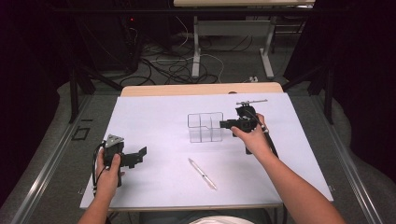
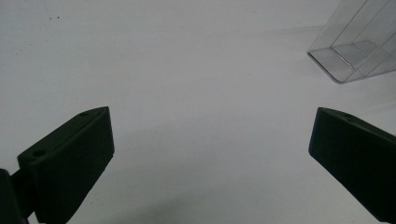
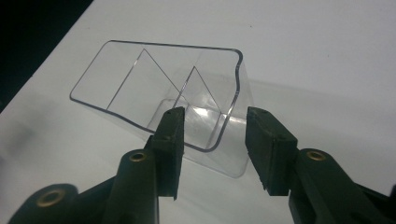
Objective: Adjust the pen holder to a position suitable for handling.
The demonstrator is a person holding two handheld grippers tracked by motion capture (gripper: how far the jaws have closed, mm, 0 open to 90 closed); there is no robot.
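1. Sheet (image 1: pixel 154 116): white, covering the table nearest me; everything rests on it.
2. Organiser (image 1: pixel 205 127): clear and upright at mid-sheet, just left of my right gripper (image 1: pixel 225 124). In the right gripper view its near wall (image 3: pixel 219 135) sits between the parted jaws, not yet clamped.
3. Left gripper (image 1: pixel 140 154): wide open, holding nothing, well apart.
4. Pen (image 1: pixel 202 173): lies diagonally, between the hands.

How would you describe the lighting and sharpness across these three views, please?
High view: the white table is lit, its surroundings dark, detail soft. Left gripper view: even light, black jaws slightly blurred. Right gripper view: the clear organizer catches small glints; its near jaws look soft.
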